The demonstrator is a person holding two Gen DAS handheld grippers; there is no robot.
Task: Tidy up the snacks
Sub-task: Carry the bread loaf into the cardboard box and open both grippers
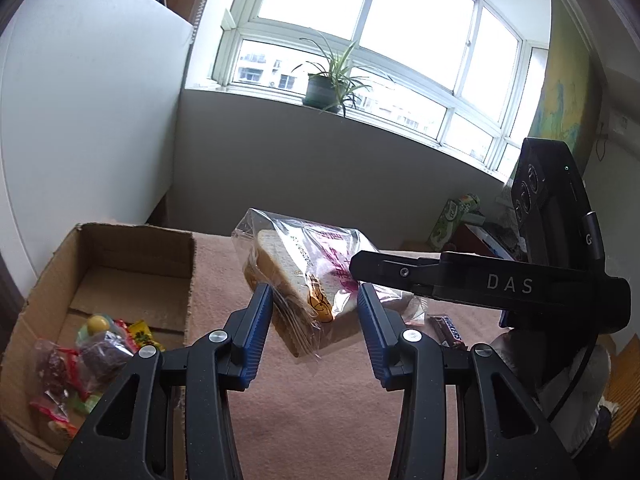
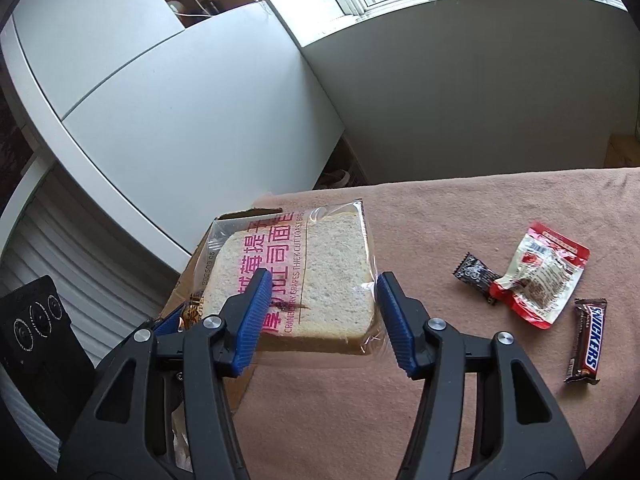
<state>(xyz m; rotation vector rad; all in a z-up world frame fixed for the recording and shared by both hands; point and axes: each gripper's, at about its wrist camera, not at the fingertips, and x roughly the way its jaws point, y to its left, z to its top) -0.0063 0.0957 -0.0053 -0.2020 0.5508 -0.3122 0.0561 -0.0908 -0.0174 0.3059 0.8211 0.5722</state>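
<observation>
carrying the clear-wrapped thick white toast slice [image 2: 304, 280] level toward the open brown cardboard box [image 1: 120, 256], left gripper [image 1: 316, 300] and right gripper [image 2: 324, 292] both half-open, clamped on it; release together.

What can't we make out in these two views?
- Cardboard box: near end hidden by left tool, left wrist view.
- Bread bag: box mostly hidden behind it, right wrist view.
- Black wrapper: print too small.
- Snickers bar: partly behind the tool.

left hand-held gripper [image 1: 314, 300] | black frame | ribbed blue pads | silver screws || right hand-held gripper [image 2: 324, 286] | same, "DAS" lettering
</observation>
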